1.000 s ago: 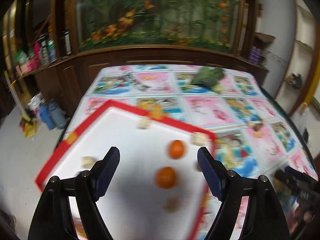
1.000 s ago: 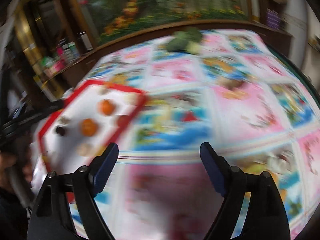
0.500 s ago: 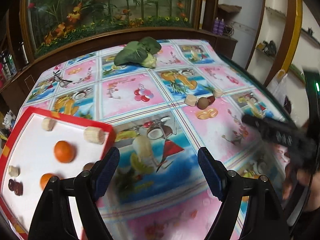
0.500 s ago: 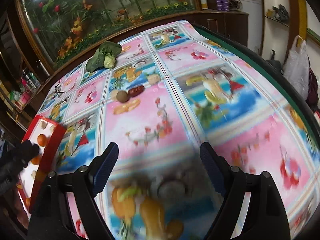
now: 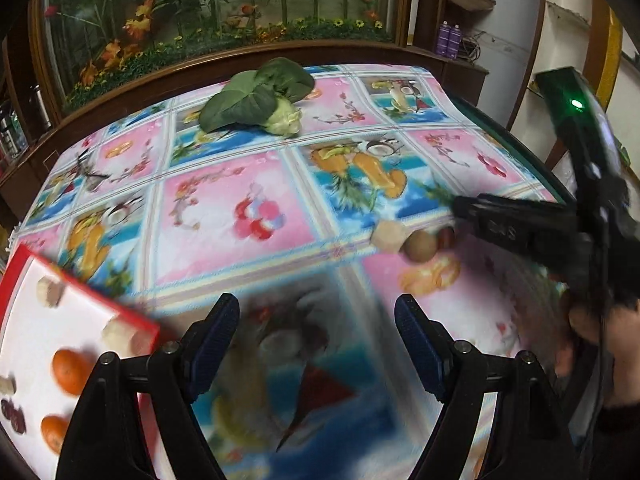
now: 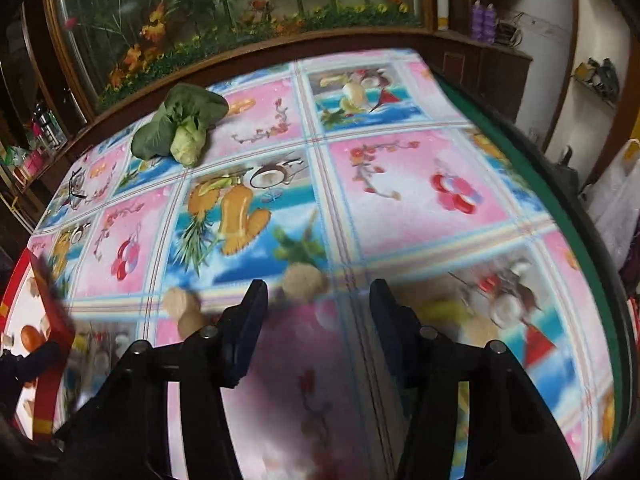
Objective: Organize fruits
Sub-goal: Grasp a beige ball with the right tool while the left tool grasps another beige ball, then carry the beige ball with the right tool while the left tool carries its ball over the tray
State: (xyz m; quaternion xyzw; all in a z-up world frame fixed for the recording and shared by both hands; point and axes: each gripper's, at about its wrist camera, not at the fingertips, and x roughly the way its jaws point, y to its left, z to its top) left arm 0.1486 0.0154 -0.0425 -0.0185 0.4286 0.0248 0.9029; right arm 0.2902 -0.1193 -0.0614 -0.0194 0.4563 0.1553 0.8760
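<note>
Left wrist view: the left hand-held gripper [image 5: 316,340] hangs released over the surface [image 5: 224,200], its jaws wide apart with only the fruit-printed cloth between them. At the lower left lies the red-rimmed white tray [image 5: 136,322], carrying two oranges [image 5: 68,366], pale cubes [image 5: 50,290] and a dark red fruit [image 5: 14,414]. To the right, a pale cube [image 5: 387,236], a round brown fruit [image 5: 420,245] and a red fruit [image 5: 446,238] sit touching in a row on the cloth. Only this view shows the right hand-held gripper [image 5: 464,210] from outside: its tip is just beside that row, a green light glows on its body, and a hand [image 5: 592,320] grips it. Pale lettering on its arm is too blurred to read.

Right wrist view: the right hand-held gripper's jaws have just been closing and stand partly open, nothing pressed between the pads. A blurred pale fruit [image 6: 304,282] lies just beyond the fingertips, and another pale piece [image 6: 182,308] lies left of them. The tray's corner shows at the left edge. A leafy green vegetable [image 6: 180,128] rests at the far side, well apart.
</note>
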